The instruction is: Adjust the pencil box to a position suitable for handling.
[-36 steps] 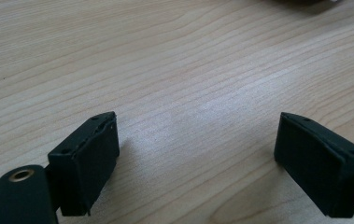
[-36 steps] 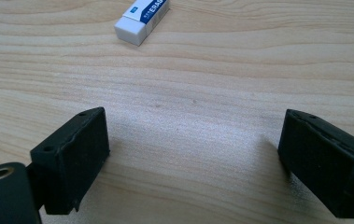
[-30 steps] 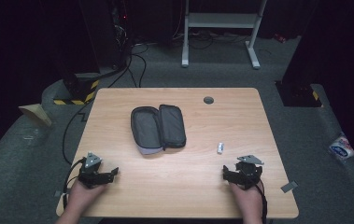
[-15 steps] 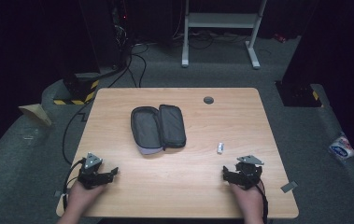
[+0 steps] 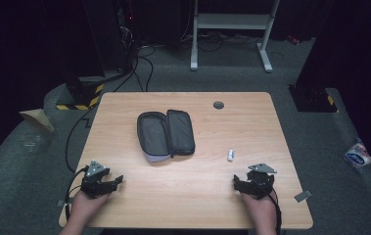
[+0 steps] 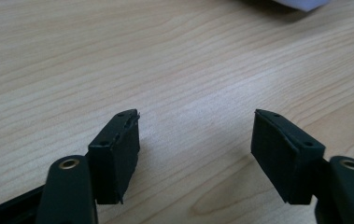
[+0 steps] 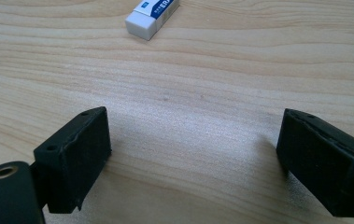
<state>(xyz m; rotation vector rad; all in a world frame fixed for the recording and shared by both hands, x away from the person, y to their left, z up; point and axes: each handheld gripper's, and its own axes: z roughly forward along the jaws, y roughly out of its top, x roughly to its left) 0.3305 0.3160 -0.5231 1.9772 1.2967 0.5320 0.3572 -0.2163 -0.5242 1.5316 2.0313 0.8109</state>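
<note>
An open grey pencil case (image 5: 166, 134) lies in the middle of the wooden table (image 5: 207, 205), both halves flat. A small white eraser (image 5: 230, 154) with a blue label lies to its right. My left gripper (image 5: 114, 180) rests near the front left edge, held in a hand. Its jaws have just been closing, and it is open over bare wood (image 6: 195, 116) with nothing between them. My right gripper (image 5: 239, 182) rests near the front right, open over bare wood (image 7: 193, 114). The eraser (image 7: 152, 14) lies a short way ahead of it.
A dark round grommet (image 5: 218, 105) sits in the tabletop near the back edge. A pale corner of the pencil case (image 6: 300, 3) shows ahead of the left jaws. On the floor are cables (image 5: 141, 73), a white frame (image 5: 232, 22) and a blue-white packet (image 5: 357, 154).
</note>
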